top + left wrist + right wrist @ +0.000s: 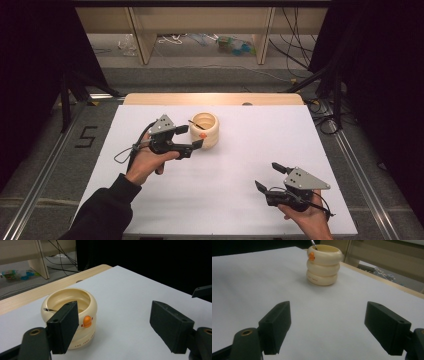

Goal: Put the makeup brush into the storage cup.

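A cream cup (209,131) made of stacked rings, with a small orange knob (202,135) on its side, stands on the white table toward the back. A thin dark stick (194,123) leans inside it. My left gripper (190,136) hovers just left of the cup, open, with nothing between its pads. In the left gripper view the cup (86,301) sits partly behind one of the pads of my left gripper (113,316). My right gripper (269,176) rests open near the front right, far from the cup (323,265). My right gripper (327,315) has bare table between its pads.
The white table top (225,200) has a wooden strip (215,98) along its far edge. Beyond it are wooden furniture legs (142,45), loose cables and small clutter on the floor. Black curtains hang at both sides.
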Tool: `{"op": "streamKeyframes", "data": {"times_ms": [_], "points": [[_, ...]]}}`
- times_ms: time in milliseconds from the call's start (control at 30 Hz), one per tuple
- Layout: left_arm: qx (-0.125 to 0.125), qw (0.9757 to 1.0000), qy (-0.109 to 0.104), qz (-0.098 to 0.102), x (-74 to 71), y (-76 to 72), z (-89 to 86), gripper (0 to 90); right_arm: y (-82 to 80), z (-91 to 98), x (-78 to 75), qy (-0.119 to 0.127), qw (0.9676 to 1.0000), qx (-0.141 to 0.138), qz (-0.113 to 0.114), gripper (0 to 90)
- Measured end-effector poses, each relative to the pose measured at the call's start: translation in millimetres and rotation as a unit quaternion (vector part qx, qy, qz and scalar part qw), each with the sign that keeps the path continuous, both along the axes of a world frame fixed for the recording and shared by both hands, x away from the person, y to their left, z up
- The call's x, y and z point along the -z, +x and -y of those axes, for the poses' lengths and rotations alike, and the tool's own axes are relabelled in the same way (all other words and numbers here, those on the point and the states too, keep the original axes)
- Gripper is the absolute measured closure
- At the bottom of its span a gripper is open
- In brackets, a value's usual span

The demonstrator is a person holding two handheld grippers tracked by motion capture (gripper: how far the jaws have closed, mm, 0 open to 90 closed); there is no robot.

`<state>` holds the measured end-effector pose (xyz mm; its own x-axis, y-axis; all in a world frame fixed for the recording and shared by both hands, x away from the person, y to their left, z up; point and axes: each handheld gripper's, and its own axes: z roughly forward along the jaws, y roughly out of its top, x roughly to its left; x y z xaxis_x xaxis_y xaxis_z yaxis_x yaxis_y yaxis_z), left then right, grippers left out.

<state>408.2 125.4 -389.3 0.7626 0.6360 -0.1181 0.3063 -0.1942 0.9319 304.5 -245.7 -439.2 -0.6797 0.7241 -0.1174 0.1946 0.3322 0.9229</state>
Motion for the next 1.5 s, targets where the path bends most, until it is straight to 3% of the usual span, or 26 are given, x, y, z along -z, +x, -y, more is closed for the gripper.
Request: {"op": "streamKeyframes", "data": {"times_ms": [333,733,1267,1500], "points": [[0.007,0.9997,-0.003,0.024,10.0,-12.5,-8.5,22.8,-1.6,1.3,-1.3,-0.001,1.0000,0.000,-0.004,22.1],[-0.006,0.9998,-0.013,0.010,25.1,-22.1,-31.5,22.8,-3.1,2.7,-1.6,-0.002,1.0000,0.001,-0.007,22.1],[-0.012,0.9998,0.009,0.012,43.7,-31.5,-48.8,22.5,-0.5,1.4,0.4,0.000,1.0000,-0.004,-0.006,22.1],[-0.016,0.9995,0.015,0.022,46.4,-40.8,-57.2,22.1,2.3,-1.0,1.3,0.002,0.9999,0.001,-0.014,18.2]]}}
